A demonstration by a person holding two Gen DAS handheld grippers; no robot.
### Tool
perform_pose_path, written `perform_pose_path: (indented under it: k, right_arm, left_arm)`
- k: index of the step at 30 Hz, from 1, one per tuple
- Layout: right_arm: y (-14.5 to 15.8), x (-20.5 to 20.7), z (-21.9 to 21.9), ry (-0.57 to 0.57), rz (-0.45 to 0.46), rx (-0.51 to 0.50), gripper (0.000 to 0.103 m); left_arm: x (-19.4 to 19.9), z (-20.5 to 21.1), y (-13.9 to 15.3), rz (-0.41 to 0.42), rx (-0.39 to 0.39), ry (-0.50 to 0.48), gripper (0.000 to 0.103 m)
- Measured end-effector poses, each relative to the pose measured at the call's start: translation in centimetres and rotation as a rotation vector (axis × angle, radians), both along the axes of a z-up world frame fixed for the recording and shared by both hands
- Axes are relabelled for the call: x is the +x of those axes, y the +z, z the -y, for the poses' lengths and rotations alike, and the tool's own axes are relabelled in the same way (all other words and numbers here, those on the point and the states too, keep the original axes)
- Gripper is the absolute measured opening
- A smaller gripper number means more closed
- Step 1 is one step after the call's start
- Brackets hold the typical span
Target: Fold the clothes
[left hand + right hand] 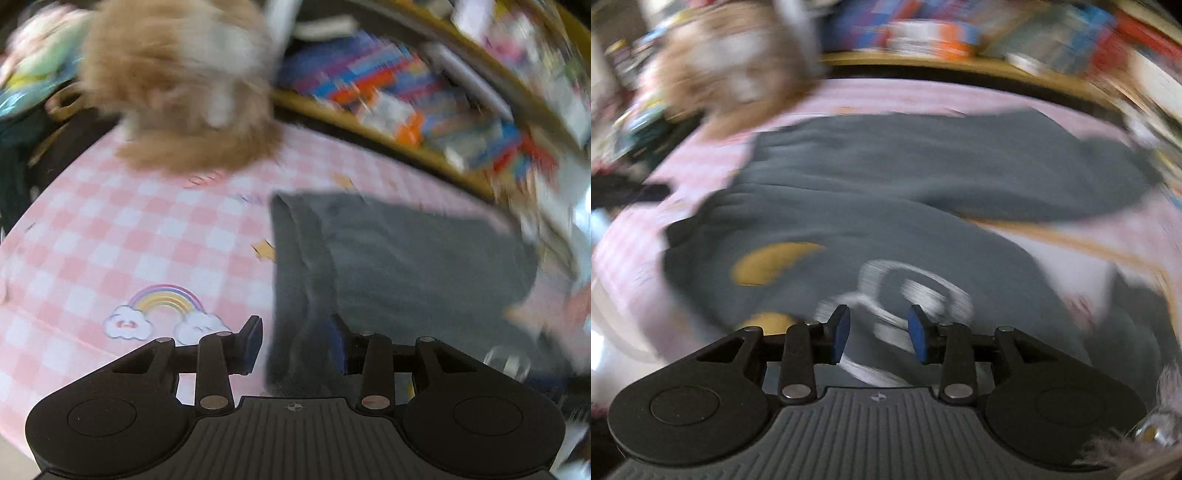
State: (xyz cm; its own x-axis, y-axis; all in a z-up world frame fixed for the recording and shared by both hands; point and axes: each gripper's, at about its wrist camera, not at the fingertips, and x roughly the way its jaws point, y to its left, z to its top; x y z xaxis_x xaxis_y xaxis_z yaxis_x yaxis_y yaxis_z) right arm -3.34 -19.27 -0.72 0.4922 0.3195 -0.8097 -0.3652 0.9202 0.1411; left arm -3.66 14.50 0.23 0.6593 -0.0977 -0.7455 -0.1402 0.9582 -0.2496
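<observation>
A dark grey garment (pixel 406 258) lies on a pink-and-white checked cloth (pixel 110 236); its left edge is a straight folded strip. My left gripper (pixel 297 343) is open, with that left edge of the garment between its fingers. In the right wrist view the same garment (pixel 886 177) fills the middle, with a yellow patch (pixel 772 262) and a white print (pixel 916 288) on it. My right gripper (pixel 879 334) is open just above the white print. Both views are blurred by motion.
A fluffy brown plush toy (pixel 181 81) sits at the far edge of the cloth, also in the right wrist view (pixel 731 62). A wooden shelf (pixel 406 96) with colourful books runs behind. Dark clutter lies at the left.
</observation>
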Motion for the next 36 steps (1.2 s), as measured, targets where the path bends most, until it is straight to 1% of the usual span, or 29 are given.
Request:
perform_pose_path:
  k: [2,4,7,10,11,12,13,14,16,17,22,27,30,31,32,33,35,36]
  right_arm:
    - [-0.9,-0.2,1.3,-0.064,-0.011,-0.014,0.033]
    - [-1.6,-0.4,2.5,-0.111,-0.024,-0.025,0.033]
    - [-2.2,-0.8,3.4,-0.122,-0.042,-0.03,0.033]
    - [-2.5,-1.3,3.7,-0.118,-0.043,-0.035,0.033]
    - [-2.6,-1.4,3.7,-0.116,-0.042,-0.038,0.033]
    - [-2.7,-1.5,3.7,-0.112,-0.043,-0.042,0.034]
    - [-2.8,-1.4,3.5,-0.108,-0.044,-0.047,0.035]
    - [-2.9,-1.4,3.3,-0.102,-0.041,-0.051,0.036]
    - [-3.0,-1.4,3.1,-0.091,-0.035,-0.059,0.042]
    - [-3.0,-1.3,2.9,-0.084,-0.03,-0.065,0.043]
    - [-3.3,-0.6,0.7,0.0,0.014,-0.066,0.044]
    - [-3.6,-0.3,-2.6,0.134,0.069,-0.086,0.044]
    - [-3.3,-0.5,-3.4,0.169,0.07,-0.094,0.044]
    - [-2.9,-0.6,-3.1,0.167,0.074,-0.088,0.044]
    - [-2.4,-0.7,-2.7,0.164,0.078,-0.08,0.044]
    - [-1.5,-0.6,-1.6,0.137,0.083,-0.048,0.045]
    - [0.3,-0.1,0.9,0.062,0.087,0.02,0.051]
    - [1.2,0.5,2.7,-0.002,0.088,0.053,0.055]
  left_arm:
    - [0.6,1.6,-0.3,-0.011,0.071,-0.053,0.038]
    - [1.5,2.4,-0.8,-0.029,0.077,-0.064,0.038]
    - [2.5,3.0,-2.1,-0.065,0.088,-0.031,0.036]
    - [2.9,3.6,-3.1,-0.076,0.104,-0.012,0.035]
    - [3.0,3.7,-3.3,-0.076,0.102,-0.014,0.03]
    - [3.0,3.6,-3.3,-0.07,0.084,-0.034,0.025]
    - [2.9,3.4,-3.3,-0.063,0.064,-0.056,0.017]
    - [2.8,3.1,-3.2,-0.051,0.045,-0.069,0.013]
    - [2.3,1.8,-2.7,-0.026,0.017,-0.056,0.01]
    - [1.9,1.2,-2.7,-0.025,0.015,-0.039,0.01]
    - [-0.1,-1.8,-2.9,-0.03,0.007,0.05,0.01]
    - [-2.2,-4.8,-3.1,-0.034,-0.001,0.139,0.01]
    - [-3.4,-6.6,-3.2,-0.036,-0.006,0.193,0.012]
    - [-3.8,-7.2,-3.3,-0.037,-0.008,0.21,0.016]
    - [-4.1,-7.3,-3.1,-0.036,-0.018,0.203,0.017]
    - [-4.2,-7.3,-2.8,-0.033,-0.027,0.191,0.019]
    - [-4.6,-6.9,-1.8,-0.015,0.008,0.164,0.021]
    - [-4.8,-6.7,-1.3,0.006,0.022,0.155,0.021]
